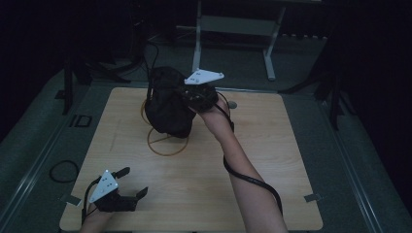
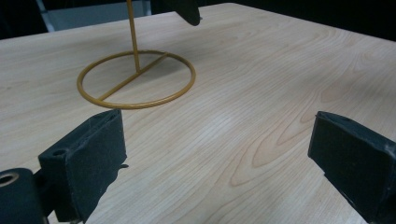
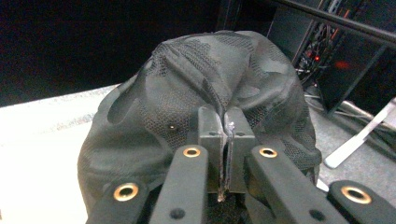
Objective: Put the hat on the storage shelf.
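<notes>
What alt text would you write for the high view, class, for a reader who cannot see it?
The right hand-held gripper is shut on a black mesh cap at a yellow wire stand near the far side of a wooden table. The left hand-held gripper sits open at the near left corner, away from the stand. The room around is dark.

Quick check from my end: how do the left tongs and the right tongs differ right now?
The left tongs stand open with nothing between the jaws; the right tongs are shut on a fold of the black cap. The left tongs sit low at the near left corner of the table; the right tongs are raised at the far side, by the yellow wire stand. Both carry a grey three-cornered plate.
</notes>
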